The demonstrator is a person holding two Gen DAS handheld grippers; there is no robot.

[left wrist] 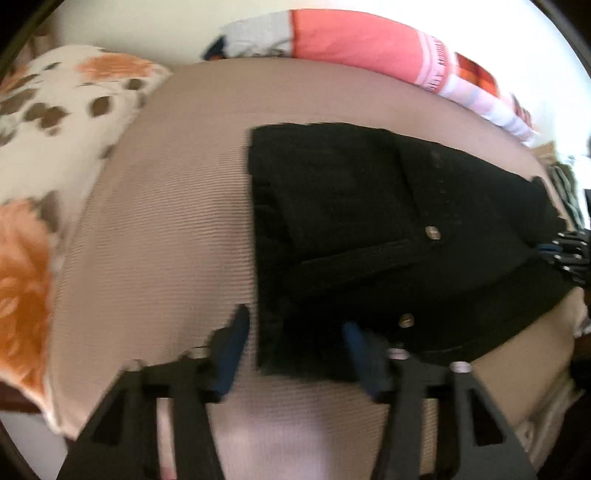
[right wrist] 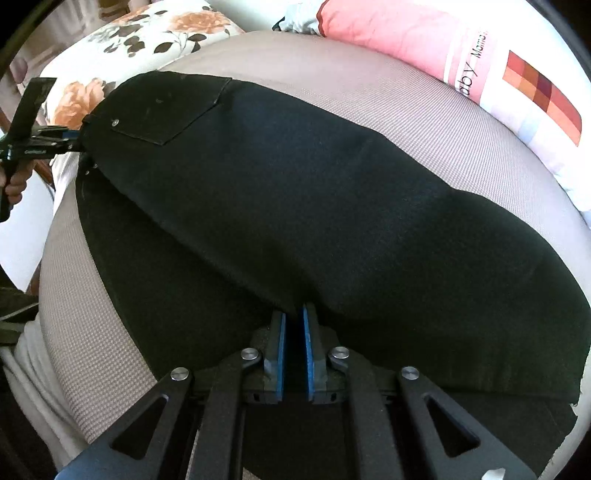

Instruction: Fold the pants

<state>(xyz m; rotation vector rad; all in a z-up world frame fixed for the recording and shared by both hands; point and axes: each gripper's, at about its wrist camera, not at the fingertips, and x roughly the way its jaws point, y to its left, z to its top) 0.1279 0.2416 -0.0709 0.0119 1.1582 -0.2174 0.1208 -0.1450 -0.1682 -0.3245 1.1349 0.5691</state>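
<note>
Right gripper (right wrist: 294, 325) jaws pinching black pants (right wrist: 295, 206), left gripper (left wrist: 293, 332) spread

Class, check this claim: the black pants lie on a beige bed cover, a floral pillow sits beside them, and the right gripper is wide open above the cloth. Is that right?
Not quite. The right gripper is shut on the black pants, as the right wrist view shows. The beige bed cover and floral pillow are correct.

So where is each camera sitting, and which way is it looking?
Left wrist view: rides the left tongs, facing the black pants on the beige cover; shows its own open tongs, plus the right tongs at the edge.
Right wrist view: rides the right tongs, facing along the pants toward the pocket; tongs pinch fabric, a hand holds the left tongs.
Both share the pants, floral pillow and pink pillow.
</note>
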